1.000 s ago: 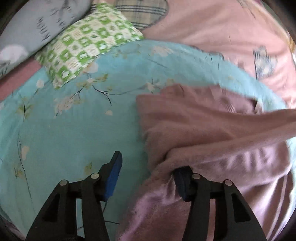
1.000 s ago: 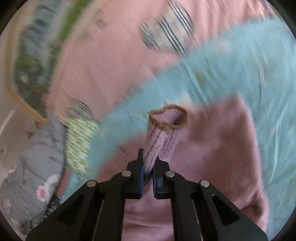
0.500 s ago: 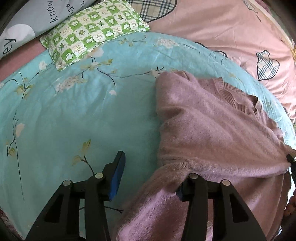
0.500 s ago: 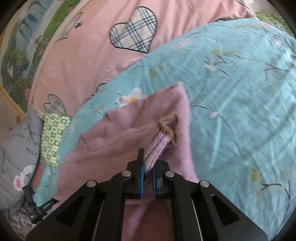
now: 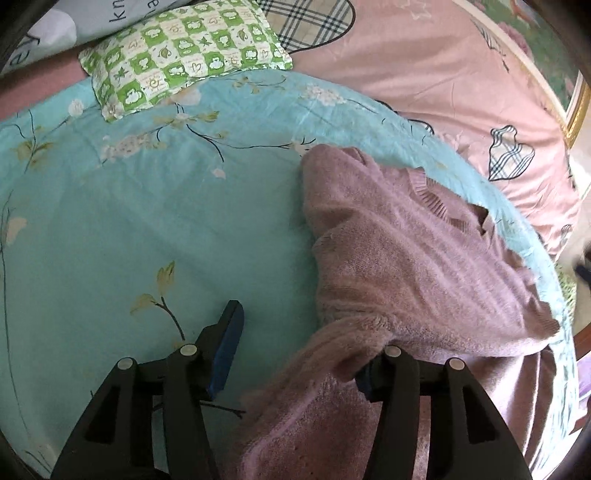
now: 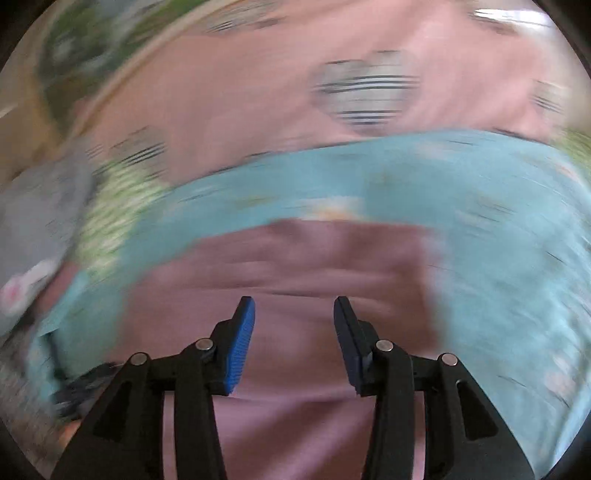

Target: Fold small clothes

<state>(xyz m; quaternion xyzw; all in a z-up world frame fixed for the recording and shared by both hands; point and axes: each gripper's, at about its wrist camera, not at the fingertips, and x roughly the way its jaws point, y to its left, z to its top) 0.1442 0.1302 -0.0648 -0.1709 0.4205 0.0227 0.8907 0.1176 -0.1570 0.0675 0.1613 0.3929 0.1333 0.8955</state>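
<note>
A mauve knit sweater (image 5: 399, 258) lies on a turquoise floral sheet (image 5: 147, 229), its right sleeve folded across the body. My left gripper (image 5: 299, 354) is open; its right finger is partly under a fold of the sweater's left sleeve, its left finger (image 5: 227, 343) over the bare sheet. In the blurred right wrist view, my right gripper (image 6: 294, 343) is open and empty just above the sweater (image 6: 295, 273).
A green checked pillow (image 5: 181, 55) and a grey pillow (image 5: 44, 33) lie at the far left. A pink bedspread with plaid hearts (image 5: 443, 81) lies beyond the sheet. A framed picture edge (image 5: 576, 107) is at far right.
My right gripper has opened and let go of the sleeve cuff, which now lies across the sweater. The right view has swung and blurred. The left gripper has barely moved.
</note>
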